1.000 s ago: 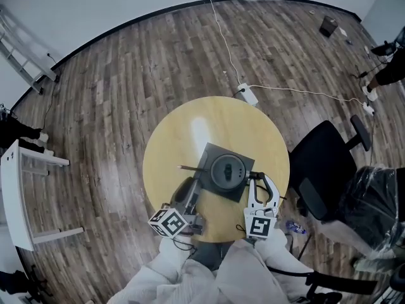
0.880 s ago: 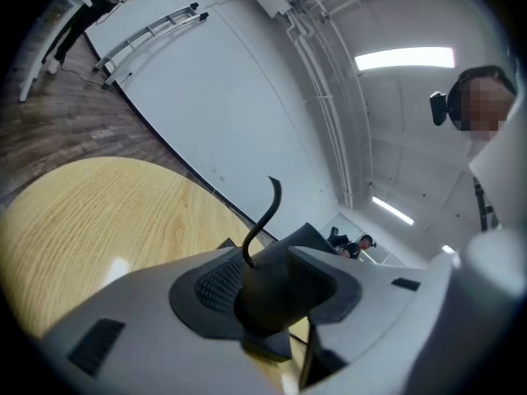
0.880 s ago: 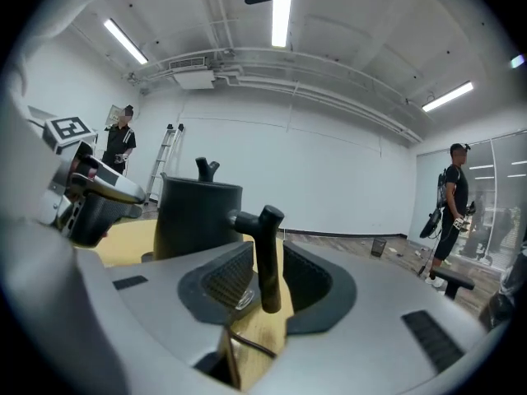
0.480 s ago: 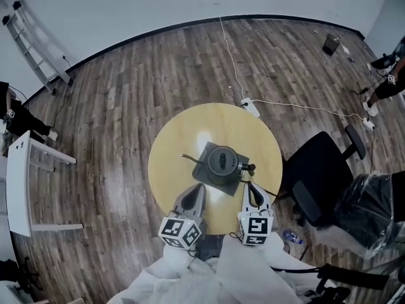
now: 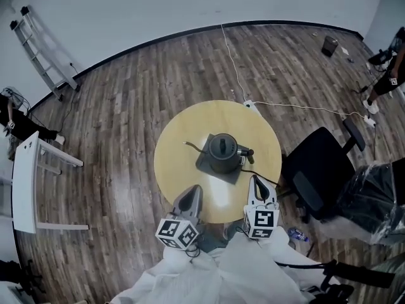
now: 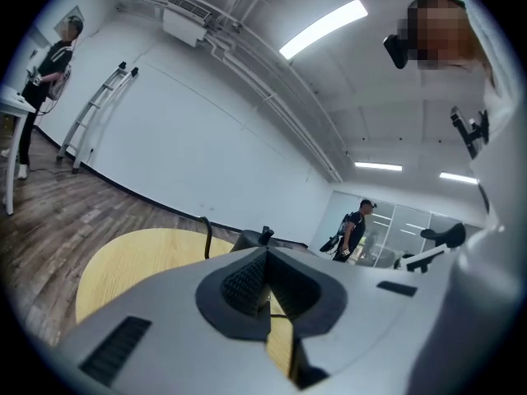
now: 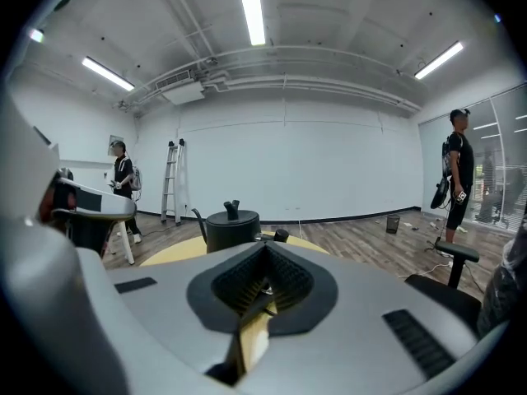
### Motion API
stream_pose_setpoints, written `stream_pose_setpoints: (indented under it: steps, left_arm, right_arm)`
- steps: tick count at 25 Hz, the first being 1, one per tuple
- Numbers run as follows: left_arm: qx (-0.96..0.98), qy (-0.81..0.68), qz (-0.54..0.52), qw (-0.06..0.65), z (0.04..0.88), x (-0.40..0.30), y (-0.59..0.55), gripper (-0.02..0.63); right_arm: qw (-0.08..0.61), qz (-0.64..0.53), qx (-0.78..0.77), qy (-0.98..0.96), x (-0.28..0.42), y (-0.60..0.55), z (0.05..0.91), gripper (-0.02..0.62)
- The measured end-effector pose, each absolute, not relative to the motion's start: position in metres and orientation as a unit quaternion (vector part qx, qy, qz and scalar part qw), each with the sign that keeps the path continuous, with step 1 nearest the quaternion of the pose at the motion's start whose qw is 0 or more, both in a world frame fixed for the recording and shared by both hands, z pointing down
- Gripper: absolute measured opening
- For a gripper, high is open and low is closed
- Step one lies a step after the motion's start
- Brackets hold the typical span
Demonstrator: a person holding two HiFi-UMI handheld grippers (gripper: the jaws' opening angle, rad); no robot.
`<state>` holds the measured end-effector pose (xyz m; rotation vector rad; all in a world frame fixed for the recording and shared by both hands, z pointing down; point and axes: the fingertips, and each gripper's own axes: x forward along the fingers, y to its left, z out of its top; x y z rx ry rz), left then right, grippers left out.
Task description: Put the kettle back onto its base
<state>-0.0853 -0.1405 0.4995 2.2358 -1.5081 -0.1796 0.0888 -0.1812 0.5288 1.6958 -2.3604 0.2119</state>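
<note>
A black gooseneck kettle (image 5: 223, 151) stands upright on its dark square base (image 5: 205, 164) in the middle of the round yellow table (image 5: 180, 135). Its spout points left and its handle points right. My left gripper (image 5: 194, 189) is shut and empty at the table's near edge, well short of the kettle. The right gripper (image 5: 255, 180) is also shut and empty, near the front right rim. The right gripper view shows the kettle (image 7: 231, 230) beyond the closed right gripper (image 7: 265, 250). In the left gripper view, only the kettle (image 6: 250, 239) top and spout rise above the closed left gripper (image 6: 265, 254).
A black office chair (image 5: 319, 170) stands close to the table's right side. A white power strip (image 5: 248, 104) and cables lie on the wood floor behind. A ladder (image 5: 44, 49) leans on the far wall and a white table (image 5: 22, 182) stands at left. People stand further off.
Both grippers have drawn back from the kettle toward the table's near edge and risen. Their jaws, open a second ago, have closed. The kettle stays on its base.
</note>
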Motion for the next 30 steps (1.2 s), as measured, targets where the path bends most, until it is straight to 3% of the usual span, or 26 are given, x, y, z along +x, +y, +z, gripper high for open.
stream_pose_setpoints:
  steps: [5, 12, 16, 21, 30]
  left_arm:
    - [0.831, -0.523, -0.066, 0.177, 0.483, -0.074, -0.100, 0.002]
    - [0.833, -0.518, -0.065, 0.181, 0.491, -0.078, -0.029, 0.002]
    - [0.838, -0.512, -0.079, 0.170, 0.473, -0.075, 0.003, 0.002]
    - [0.839, -0.512, -0.097, 0.156, 0.450, -0.069, 0.021, 0.002]
    - [0.824, -0.538, -0.075, 0.158, 0.453, -0.066, 0.030, 0.002]
  right_arm:
    - [0.104, 0.067, 0.592, -0.796, 0.087, -0.134, 0.526, 0.011]
    - [0.106, 0.047, 0.589, -0.800, 0.074, -0.049, 0.513, 0.011]
    - [0.073, 0.036, 0.584, -0.807, 0.064, -0.018, 0.485, 0.011]
    - [0.037, 0.024, 0.567, -0.823, 0.044, -0.003, 0.452, 0.011]
    - [0.051, 0.036, 0.555, -0.830, 0.044, 0.005, 0.454, 0.011]
